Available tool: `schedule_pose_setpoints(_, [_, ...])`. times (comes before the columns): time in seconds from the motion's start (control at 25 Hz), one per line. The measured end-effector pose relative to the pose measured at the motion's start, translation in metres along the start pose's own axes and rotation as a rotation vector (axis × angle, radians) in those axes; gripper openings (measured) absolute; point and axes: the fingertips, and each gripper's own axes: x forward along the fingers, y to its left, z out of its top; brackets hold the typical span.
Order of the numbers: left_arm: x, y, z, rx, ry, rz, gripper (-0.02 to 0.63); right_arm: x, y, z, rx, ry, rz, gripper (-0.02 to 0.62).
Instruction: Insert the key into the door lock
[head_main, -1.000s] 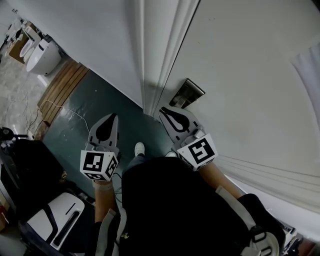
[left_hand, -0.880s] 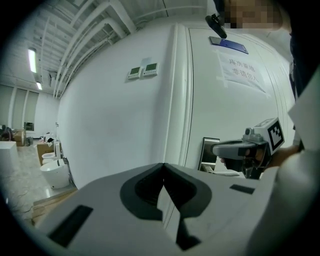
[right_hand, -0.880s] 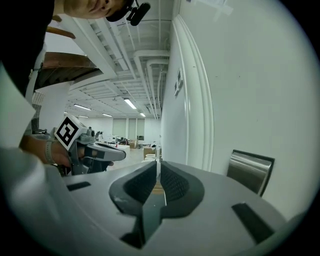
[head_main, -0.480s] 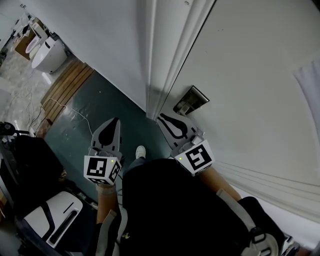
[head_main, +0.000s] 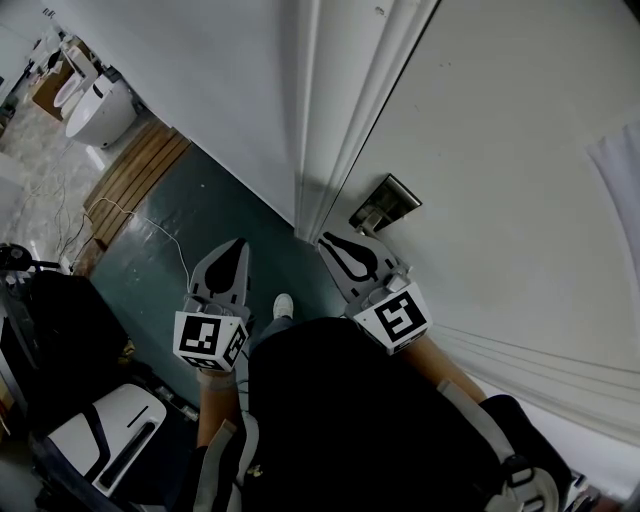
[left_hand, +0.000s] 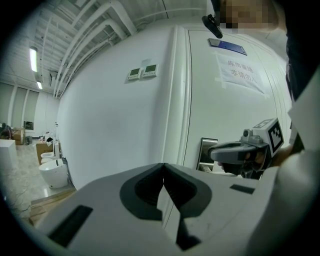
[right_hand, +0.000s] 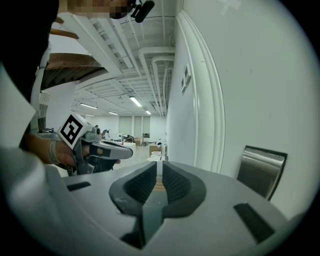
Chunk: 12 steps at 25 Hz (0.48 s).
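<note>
big white door (head_main: 500, 150) fills the scene, and everything gets called off the metal lock plate (head_main: 385, 205) mounted on it, close to the door's edge. the door frame (head_main: 345, 130) runs just left of the plate, and dark floor (head_main: 190, 210) opens out well left of it.

now the tools. the right gripper (head_main: 330, 242) sits just below and left of the plate, nose angled up toward it but apart from it. its jaws are pinched to a thin slit with nothing between them that i can make out. the left gripper (head_main: 238, 247) hangs further left of the plate, out over the floor, jaws closed tip to tip and empty.

and the key? not visible in any view (the keyhole too small to pick out).

in the right gripper view the plate stands upright, long axis vertical, ahead and to the right of the jaws, so the right gripper is clearly the nearer one. the move would be a short swing rightward and in. there's free air to the left, while the frame's ridges crowd that side of the plate
</note>
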Motion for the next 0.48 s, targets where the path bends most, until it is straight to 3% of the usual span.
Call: schedule_pose_setpoints(0.48, [-0.0066,-0.0069,-0.0035,-0.013,-0.006,-0.023,0.009,-0.0037,0.0085,0.0008,-0.009,0.011,0.013,0.032])
